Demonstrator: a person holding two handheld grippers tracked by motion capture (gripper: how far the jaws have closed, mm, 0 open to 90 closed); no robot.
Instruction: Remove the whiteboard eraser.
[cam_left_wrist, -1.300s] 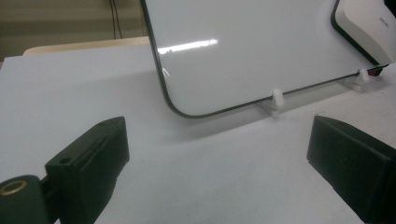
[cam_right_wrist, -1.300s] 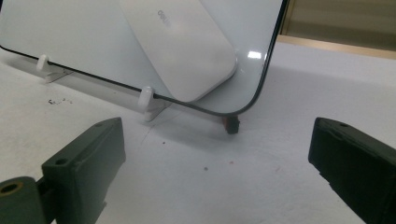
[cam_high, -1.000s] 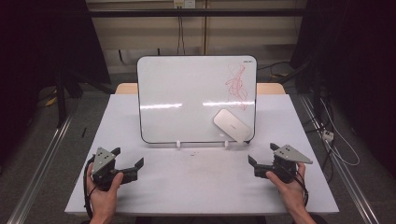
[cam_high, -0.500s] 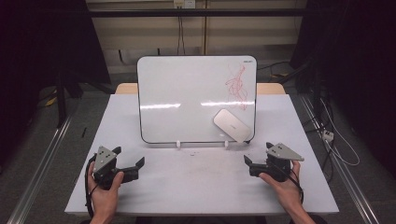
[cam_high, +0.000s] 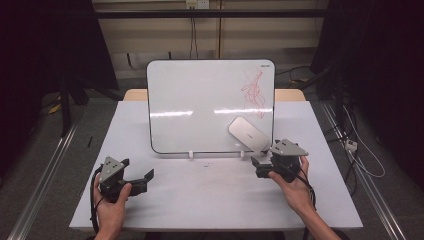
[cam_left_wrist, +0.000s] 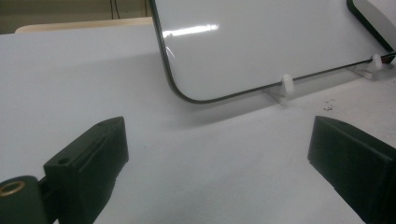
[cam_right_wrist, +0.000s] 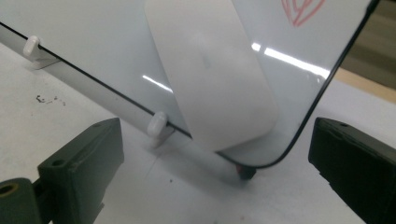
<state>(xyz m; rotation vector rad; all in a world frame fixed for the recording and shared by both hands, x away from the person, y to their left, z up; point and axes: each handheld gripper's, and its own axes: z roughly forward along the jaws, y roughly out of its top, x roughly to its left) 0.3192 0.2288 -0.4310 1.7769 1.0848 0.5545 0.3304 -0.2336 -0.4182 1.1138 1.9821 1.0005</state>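
Observation:
A whiteboard stands tilted back on small white feet on the white table. A red scribble marks its upper right. A white eraser clings to its lower right. My right gripper hovers just in front of that corner; its jaws have just been opening and nothing is between them. In the right gripper view the eraser and the board's corner lie ahead of the gripper. My left gripper rests open at the near left, and the left gripper view frames the board's lower left corner.
A wooden surface juts out behind the white table. Metal rails run along the floor on both sides, and cables lie on the floor at the right. Tiny dark crumbs dot the table before the board.
My right gripper has moved left and toward the board's lower right corner, rising a little. The left gripper has stayed where it was.

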